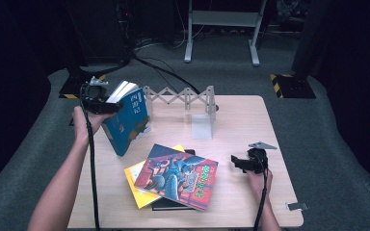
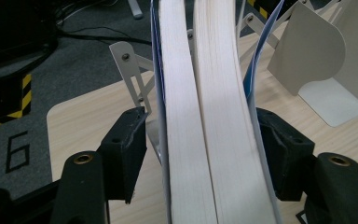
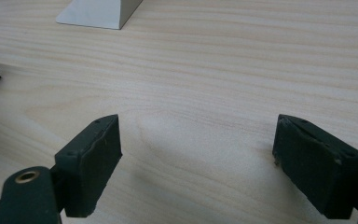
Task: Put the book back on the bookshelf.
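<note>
The left hand-held gripper (image 2: 200, 144) has a blue book (image 1: 126, 118) between its jaws, page edges facing it. One pad touches the cover; the other stands clear, so the jaws are apart. The right hand-held gripper (image 3: 198, 163) is spread wide over the bare bench (image 3: 205, 70).

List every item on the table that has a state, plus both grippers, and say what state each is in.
Blue book: upright, tilted, pages splayed, between the left gripper's jaws.
Left gripper: open, one pad clear of the cover.
Right gripper: open, empty, over bare table.
Folding book rack: stretched out, empty.
Book stack: lying flat, closed.
</note>
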Demonstrator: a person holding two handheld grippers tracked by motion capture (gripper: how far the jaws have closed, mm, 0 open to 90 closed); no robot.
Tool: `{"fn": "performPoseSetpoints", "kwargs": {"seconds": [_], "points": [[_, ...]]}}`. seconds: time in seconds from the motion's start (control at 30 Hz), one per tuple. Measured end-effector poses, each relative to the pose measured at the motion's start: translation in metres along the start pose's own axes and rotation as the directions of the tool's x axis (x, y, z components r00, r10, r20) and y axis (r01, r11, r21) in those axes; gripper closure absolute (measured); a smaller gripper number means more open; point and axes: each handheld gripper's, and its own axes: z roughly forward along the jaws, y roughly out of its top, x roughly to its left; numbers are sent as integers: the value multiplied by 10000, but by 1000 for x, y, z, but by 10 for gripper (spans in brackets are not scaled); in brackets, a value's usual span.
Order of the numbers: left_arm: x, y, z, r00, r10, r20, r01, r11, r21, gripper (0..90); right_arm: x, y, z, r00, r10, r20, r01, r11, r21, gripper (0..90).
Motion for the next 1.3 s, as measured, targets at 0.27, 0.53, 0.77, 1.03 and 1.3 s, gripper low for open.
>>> {"fn": "performPoseSetpoints", "kwargs": {"seconds": [0.27,0.53,0.77,1.03,1.3], "points": [[3,10,7,9995,150,293,-168,9978,642,412,0,0,0,10000,5,4,-5,10000,-2,147],[1,12,7,9997,-70,245,48,9959,899,611,0,0,0,10000,36,1,-36,10000,-1,148],[-3,11,7,9994,-343,-71,347,9969,713,615,0,0,0,10000,64,-3,-64,10000,-23,148],[2,14,9,9953,-889,-389,908,9947,483,616,0,0,0,10000,55,-9,-55,10000,-24,148],[3,24,17,9825,-1712,-731,1727,9849,149,615,0,0,0,10000,73,19,-73,10000,-30,148]]}}
